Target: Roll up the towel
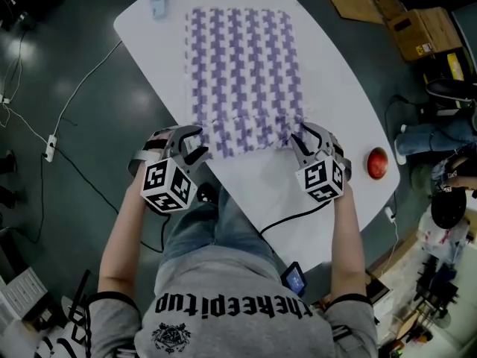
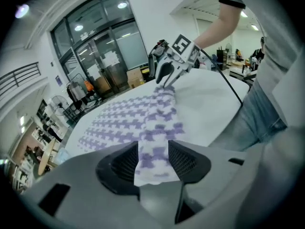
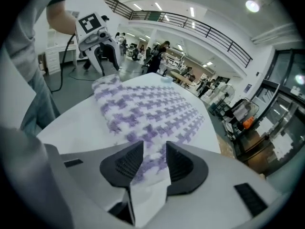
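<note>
A white towel with a purple houndstooth pattern [image 1: 242, 73] lies flat along the white oval table [image 1: 335, 103], and its near edge is bunched up into a low fold. My left gripper [image 1: 195, 142] is at the near left corner and my right gripper [image 1: 302, 140] at the near right corner. In the left gripper view the towel [image 2: 128, 118] runs up between the jaws of the left gripper [image 2: 152, 159], which stand apart, open around the cloth. In the right gripper view the towel [image 3: 152, 109] lies likewise between the parted jaws of the right gripper [image 3: 153, 161].
A red ball-like thing [image 1: 377, 163] sits near the table's right edge. A small pale blue container [image 1: 157, 2] stands at the far left corner. Cardboard boxes [image 1: 421, 28] and a seated person's legs [image 1: 432, 136] are to the right. A black cable [image 1: 298, 215] crosses the near table.
</note>
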A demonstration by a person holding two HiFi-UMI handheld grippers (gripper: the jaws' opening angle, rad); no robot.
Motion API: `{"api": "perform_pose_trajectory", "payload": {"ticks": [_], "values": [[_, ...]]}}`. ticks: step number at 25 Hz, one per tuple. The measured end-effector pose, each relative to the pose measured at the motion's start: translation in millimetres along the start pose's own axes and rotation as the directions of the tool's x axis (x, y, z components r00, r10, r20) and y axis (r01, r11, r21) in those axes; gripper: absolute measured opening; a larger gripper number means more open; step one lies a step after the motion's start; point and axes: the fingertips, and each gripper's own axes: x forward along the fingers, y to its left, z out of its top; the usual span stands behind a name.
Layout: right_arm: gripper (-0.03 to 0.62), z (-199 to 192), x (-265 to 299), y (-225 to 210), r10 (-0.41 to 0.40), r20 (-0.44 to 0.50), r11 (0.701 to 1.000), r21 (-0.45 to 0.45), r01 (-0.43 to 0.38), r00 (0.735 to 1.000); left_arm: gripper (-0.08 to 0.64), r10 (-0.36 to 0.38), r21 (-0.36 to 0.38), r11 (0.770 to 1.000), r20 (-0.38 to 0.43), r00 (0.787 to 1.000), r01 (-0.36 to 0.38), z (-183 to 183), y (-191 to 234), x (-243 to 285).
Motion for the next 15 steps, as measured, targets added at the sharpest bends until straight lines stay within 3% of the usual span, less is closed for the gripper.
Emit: {"api": "perform_pose_trajectory", "payload": {"ticks": [5, 9, 15], "values": [[0.176, -24, -2, 34, 0.127, -0.074, 0.989, -0.067, -0.132, 0.989, 0.221, -0.092, 0.049, 0.994, -0.080, 0.993, 0.096, -7, -48, 23], [0.191, -43, 4, 40, 0.133, -0.147, 0.982, -0.118, -0.151, 0.980, 0.240, -0.074, 0.055, 0.995, -0.133, 0.988, 0.082, -16, -58, 34], [0.195, -61, 22, 22, 0.122, -0.203, 0.967, -0.198, -0.162, 0.972, 0.249, -0.013, 0.070, 0.997, -0.180, 0.984, 0.026, -12, -37, 56]]}}
